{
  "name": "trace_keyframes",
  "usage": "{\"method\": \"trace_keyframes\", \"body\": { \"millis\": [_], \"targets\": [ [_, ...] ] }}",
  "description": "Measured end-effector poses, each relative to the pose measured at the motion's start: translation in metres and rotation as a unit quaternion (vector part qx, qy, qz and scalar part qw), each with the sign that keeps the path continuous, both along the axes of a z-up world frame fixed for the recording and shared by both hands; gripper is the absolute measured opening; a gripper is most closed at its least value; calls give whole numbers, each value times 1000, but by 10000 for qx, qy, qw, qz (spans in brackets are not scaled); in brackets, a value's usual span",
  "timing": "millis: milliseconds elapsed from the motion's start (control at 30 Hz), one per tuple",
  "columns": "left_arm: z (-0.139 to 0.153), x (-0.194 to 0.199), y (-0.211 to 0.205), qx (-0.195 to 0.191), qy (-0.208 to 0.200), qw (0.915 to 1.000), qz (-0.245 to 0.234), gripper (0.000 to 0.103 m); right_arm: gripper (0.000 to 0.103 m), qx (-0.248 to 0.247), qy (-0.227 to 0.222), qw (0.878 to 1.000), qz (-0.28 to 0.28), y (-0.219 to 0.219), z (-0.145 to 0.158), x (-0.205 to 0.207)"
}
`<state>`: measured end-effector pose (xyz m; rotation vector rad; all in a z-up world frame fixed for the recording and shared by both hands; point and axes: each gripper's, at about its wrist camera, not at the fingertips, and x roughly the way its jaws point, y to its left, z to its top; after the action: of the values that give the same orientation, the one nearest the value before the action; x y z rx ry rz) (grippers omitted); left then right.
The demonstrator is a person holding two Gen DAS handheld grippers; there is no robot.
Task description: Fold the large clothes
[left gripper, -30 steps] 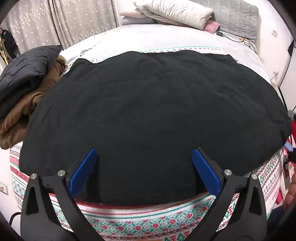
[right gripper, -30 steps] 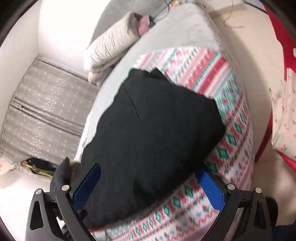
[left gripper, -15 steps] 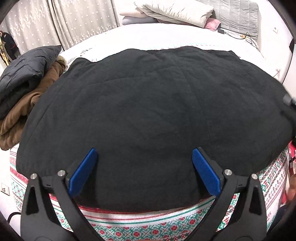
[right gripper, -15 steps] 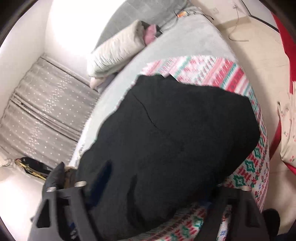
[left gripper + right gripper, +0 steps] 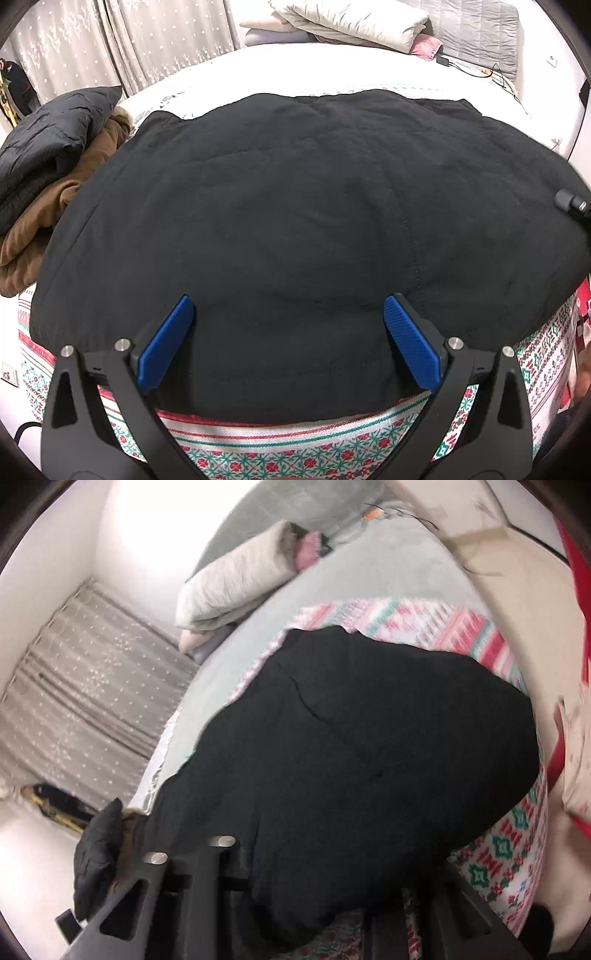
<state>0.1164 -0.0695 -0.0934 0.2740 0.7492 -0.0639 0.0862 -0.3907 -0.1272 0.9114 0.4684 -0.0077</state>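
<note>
Black coat (image 5: 295, 221) spread flat on patterned blanket (image 5: 258, 446) on bed, frame centre. Left gripper (image 5: 284, 339) jaws spread, over hem at 6 o'clock. Right gripper (image 5: 295, 904) jaws: cannot tell, coat hides them. Step: reach for hem. Next: pinch hem, fold toward 12 o'clock.
</note>
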Motion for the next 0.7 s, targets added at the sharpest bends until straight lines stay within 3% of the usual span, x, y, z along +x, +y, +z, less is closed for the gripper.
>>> {"method": "trace_keyframes", "body": {
  "millis": [200, 400, 500, 700],
  "targets": [
    [-1, 2, 0, 19, 33, 10000, 55, 103, 23, -1004, -395, 9940, 199, 28, 54, -10],
    [8, 4, 0, 84, 61, 9999, -6, 103, 22, -1550, -481, 9859, 402, 59, 87, -10],
    [12, 7, -5, 470, -219, 9986, -67, 103, 22, -2022, -606, 9756, 609, 80, 107, -4],
    [14, 21, -22, 1019, -343, 9940, -217, 103, 22, -2560, -948, 9570, 980, 110, 126, -2]
  ]
}}
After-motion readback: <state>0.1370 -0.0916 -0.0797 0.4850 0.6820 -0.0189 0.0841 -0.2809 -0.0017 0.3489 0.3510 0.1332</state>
